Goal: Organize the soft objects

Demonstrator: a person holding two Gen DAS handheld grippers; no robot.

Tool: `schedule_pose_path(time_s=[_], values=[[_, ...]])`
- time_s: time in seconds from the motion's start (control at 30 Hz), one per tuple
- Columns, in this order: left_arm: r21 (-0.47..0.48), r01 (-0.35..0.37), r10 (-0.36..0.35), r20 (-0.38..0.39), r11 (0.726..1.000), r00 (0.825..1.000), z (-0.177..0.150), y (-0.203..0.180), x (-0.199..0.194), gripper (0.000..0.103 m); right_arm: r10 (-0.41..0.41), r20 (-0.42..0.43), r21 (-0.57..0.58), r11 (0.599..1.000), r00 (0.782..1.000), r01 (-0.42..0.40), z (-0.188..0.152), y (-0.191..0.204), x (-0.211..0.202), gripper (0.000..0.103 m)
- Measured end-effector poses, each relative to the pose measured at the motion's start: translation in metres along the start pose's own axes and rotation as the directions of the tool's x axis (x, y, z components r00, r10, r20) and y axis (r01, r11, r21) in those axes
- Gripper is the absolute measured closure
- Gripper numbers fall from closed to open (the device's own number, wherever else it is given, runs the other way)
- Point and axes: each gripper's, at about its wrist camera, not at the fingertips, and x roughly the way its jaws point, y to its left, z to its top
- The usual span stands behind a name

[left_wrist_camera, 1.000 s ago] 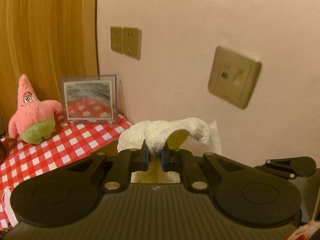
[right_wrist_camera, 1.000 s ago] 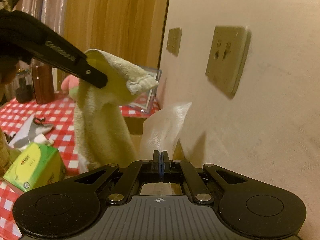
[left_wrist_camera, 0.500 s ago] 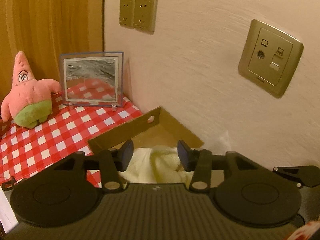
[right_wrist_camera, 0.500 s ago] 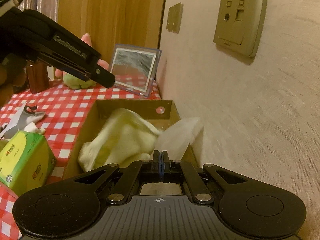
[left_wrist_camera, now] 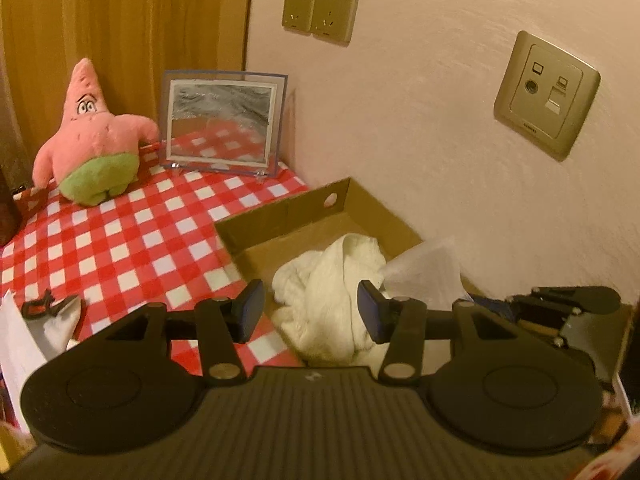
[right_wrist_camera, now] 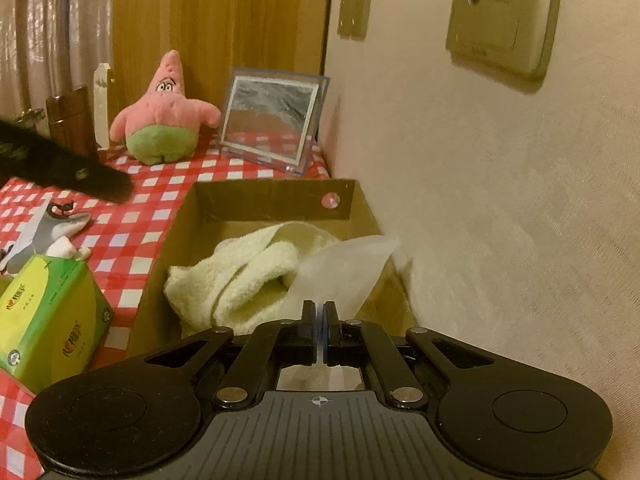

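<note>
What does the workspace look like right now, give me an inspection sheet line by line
Surface: red-and-white checked tablecloth, against a wall.
Job's things: cream towel lies crumpled in the cardboard box; clear plastic bag stands at the box's wall side; pink star plush sits outside the box.
Clutter: green tissue pack, clear picture frame, white packaging.
Grippers: left gripper open, its jaws have just been opening, pads clear of the towel; right gripper shut on the clear plastic bag.
Cables: nothing seen.
Surroundings: wall sockets, wooden panel.
</note>
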Motion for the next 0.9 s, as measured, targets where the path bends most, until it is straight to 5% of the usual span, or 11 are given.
schedule_pose_path(time_s=[0.4, 0.5, 0.53, 0.57, 0.9], values=[[-0.049, -0.021, 0.02, -0.013, 0.999, 1.0, -0.023, 0.01, -0.026, 0.052, 0.009, -0.086, 0.023, 1.0, 0.996, -0.007, -0.012, 0.002, 0.007, 0.101], [-0.065, -0.029, 0.028, -0.017, 0.997, 0.999, -0.029, 0.012, -0.033, 0.05, 0.013, -0.084, 0.035, 0.999, 0.996, -0.01, -0.013, 0.004, 0.0, 0.075], [-0.071, -0.03, 0.029, -0.016, 0.997, 0.999, -0.031, 0.013, -0.036, 0.049, 0.019, -0.079, 0.042, 0.999, 0.997, -0.016, -0.013, 0.005, -0.004, 0.054], [-0.076, -0.032, 0.031, -0.016, 0.997, 0.999, -0.033, 0.013, -0.039, 0.048, 0.024, -0.071, 0.05, 0.999, 0.997, -0.021, -0.013, 0.005, -0.008, 0.044], [-0.118, -0.058, 0.058, 0.0, 0.991, 0.998, -0.051, 0.021, -0.08, 0.042, 0.035, -0.054, 0.056, 0.998, 0.998, -0.032, -0.007, 0.023, -0.047, 0.043]])
